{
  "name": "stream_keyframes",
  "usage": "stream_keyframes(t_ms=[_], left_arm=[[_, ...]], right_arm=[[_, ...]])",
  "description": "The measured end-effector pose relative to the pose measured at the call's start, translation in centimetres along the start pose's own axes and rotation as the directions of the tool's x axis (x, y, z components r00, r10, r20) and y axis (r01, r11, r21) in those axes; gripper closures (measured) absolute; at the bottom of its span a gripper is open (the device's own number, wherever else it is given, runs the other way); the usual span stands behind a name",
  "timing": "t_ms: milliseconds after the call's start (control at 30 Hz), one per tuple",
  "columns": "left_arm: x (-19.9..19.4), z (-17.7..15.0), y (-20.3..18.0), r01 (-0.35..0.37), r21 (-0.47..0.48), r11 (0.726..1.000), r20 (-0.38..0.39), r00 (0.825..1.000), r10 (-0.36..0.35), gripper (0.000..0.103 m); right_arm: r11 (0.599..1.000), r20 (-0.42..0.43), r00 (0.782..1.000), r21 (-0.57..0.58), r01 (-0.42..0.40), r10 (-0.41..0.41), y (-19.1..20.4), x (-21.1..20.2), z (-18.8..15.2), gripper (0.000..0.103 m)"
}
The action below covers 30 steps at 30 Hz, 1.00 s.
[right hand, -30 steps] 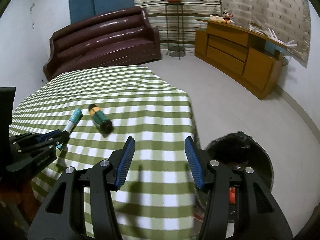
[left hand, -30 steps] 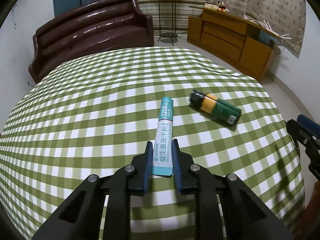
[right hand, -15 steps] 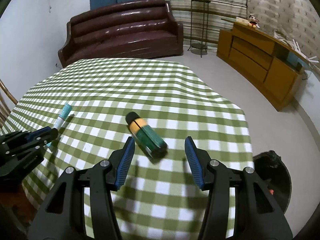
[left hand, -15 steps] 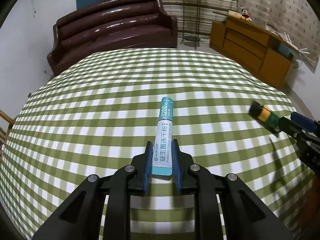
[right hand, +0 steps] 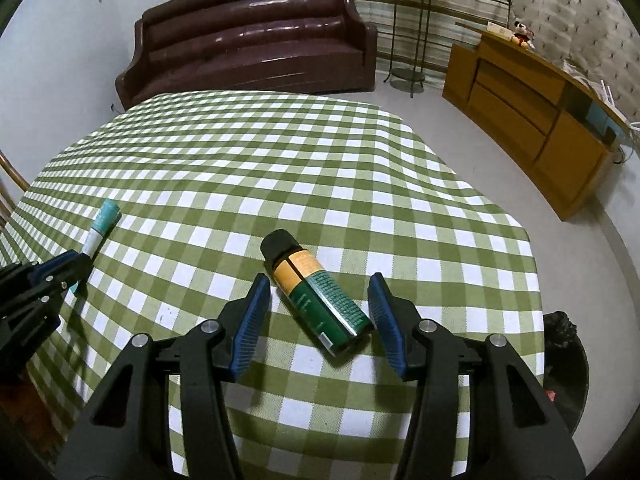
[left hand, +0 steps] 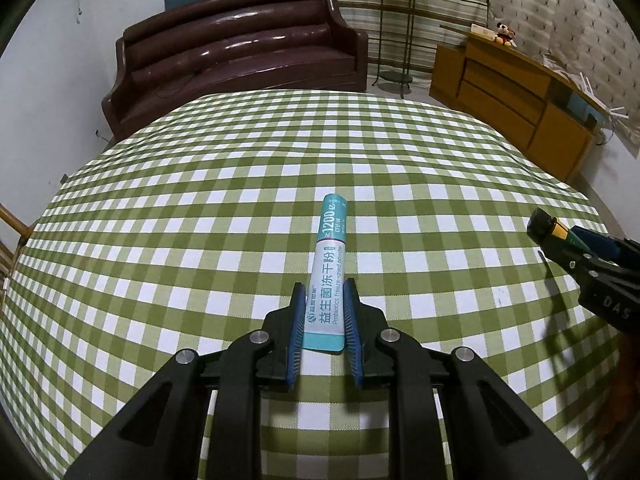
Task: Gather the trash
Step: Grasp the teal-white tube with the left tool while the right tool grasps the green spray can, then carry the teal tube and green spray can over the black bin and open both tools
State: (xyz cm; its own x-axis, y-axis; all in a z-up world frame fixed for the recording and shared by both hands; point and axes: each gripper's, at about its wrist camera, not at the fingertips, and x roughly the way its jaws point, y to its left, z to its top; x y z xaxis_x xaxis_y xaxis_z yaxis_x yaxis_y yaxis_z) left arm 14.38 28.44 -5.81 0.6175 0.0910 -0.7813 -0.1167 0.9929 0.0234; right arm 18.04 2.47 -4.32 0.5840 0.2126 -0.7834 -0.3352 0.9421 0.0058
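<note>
My left gripper (left hand: pixel 323 322) is shut on a teal-and-white tube (left hand: pixel 329 264), holding its near end over the green checked tablecloth (left hand: pixel 200 208). The tube also shows in the right wrist view (right hand: pixel 100 228). A green and orange spray can (right hand: pixel 316 296) with a black cap lies on its side on the cloth. My right gripper (right hand: pixel 320 316) is open, its blue pads on either side of the can without touching it. In the left wrist view the can's cap (left hand: pixel 545 227) pokes out past the right gripper at the right edge.
A black trash bin (right hand: pixel 564 356) stands on the floor off the table's right edge. A brown leather sofa (left hand: pixel 236 48) sits behind the table. A wooden sideboard (right hand: pixel 528 120) lines the right wall. A plant stand (right hand: pixel 410 28) is at the back.
My right gripper has moved left from above the bin to over the table and now straddles the spray can. My left gripper still holds the tube and has swung a little left.
</note>
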Motion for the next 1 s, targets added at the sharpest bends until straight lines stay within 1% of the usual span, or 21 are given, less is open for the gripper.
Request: stream_keyframes(t_ms=[33, 167, 300, 400, 833, 1000], left_arm=[[0.0, 0.0, 0.0, 0.000, 0.000, 1.000, 0.001, 1.000, 0.000, 0.083], [0.0, 0.0, -0.2, -0.003, 0.003, 1.000, 0.003, 1.000, 0.003, 0.083], [-0.1, -0.1, -0.5, -0.008, 0.007, 1.000, 0.006, 1.000, 0.008, 0.083], [-0.1, -0.1, -0.6, -0.012, 0.008, 1.000, 0.009, 1.000, 0.012, 0.083], [-0.8, -0.4, -1.5, -0.026, 0.017, 1.000, 0.027, 0.999, 0.026, 0.083], [-1.2, -0.7, -2.2, -0.019, 0.021, 1.000, 0.028, 0.999, 0.018, 0.083]], right_arm=[[1.000, -0.002, 1.000, -0.002, 0.001, -0.002, 0.2, 0.1, -0.1, 0.059], [1.000, -0.005, 1.000, -0.009, 0.003, -0.003, 0.4, 0.0, -0.3, 0.066], [1.000, -0.004, 1.000, -0.007, 0.001, -0.001, 0.3, -0.3, -0.7, 0.075], [1.000, -0.001, 1.000, 0.001, -0.003, 0.003, 0.1, -0.5, -0.9, 0.079], [0.999, 0.015, 1.000, 0.040, -0.013, 0.012, -0.3, -2.5, -2.6, 0.080], [0.998, 0.027, 1.000, 0.060, -0.016, 0.014, -0.7, -3.8, -3.6, 0.080]])
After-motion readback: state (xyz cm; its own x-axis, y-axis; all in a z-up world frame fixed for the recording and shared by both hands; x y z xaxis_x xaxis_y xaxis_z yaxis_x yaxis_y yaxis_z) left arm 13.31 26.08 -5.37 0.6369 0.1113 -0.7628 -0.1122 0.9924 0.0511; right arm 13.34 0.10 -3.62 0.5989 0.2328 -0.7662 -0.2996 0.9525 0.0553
